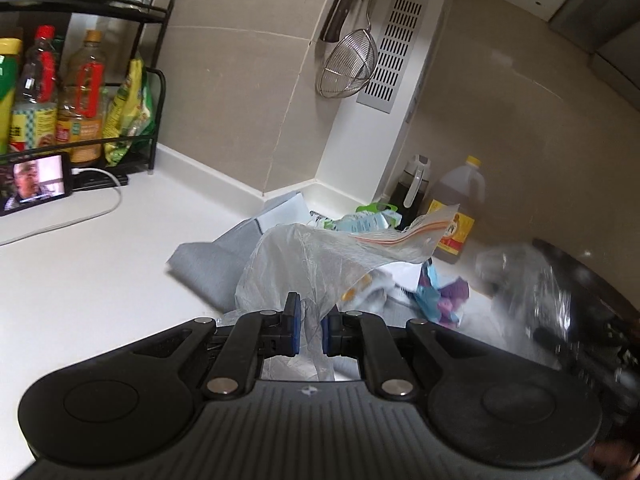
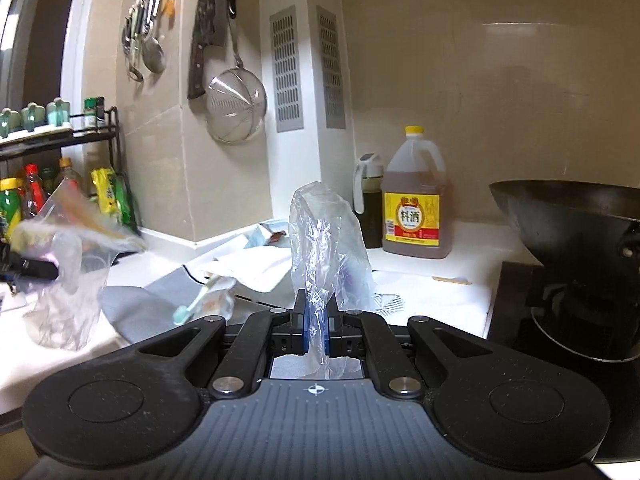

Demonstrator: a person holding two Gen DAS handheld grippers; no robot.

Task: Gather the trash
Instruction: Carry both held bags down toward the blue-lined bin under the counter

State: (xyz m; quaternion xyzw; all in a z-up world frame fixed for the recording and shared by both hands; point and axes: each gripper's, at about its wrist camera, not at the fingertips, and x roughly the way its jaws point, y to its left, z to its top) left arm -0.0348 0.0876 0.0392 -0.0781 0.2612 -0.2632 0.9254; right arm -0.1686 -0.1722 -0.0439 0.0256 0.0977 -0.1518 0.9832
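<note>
My white counter (image 2: 440,296) carries a grey cloth (image 2: 132,304), a far cooking-wine jug (image 2: 414,200) and, right, a stove (image 2: 516,304).

right gripper (image 2: 316,330) fingers pinch a clear plastic bag (image 2: 326,252) above the white counter (image 2: 440,300).

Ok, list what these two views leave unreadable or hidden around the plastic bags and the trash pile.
- Left wrist view: the bag at the right is motion-blurred; its contents cannot be read.
- Left wrist view: the translucent bag in the left tongs covers part of the trash pile.
- Right wrist view: the other bag at the left is blurred.
- Right wrist view: the thin bag in the right tongs hides the counter behind it.
- Wok: cut off by the right edge.
</note>
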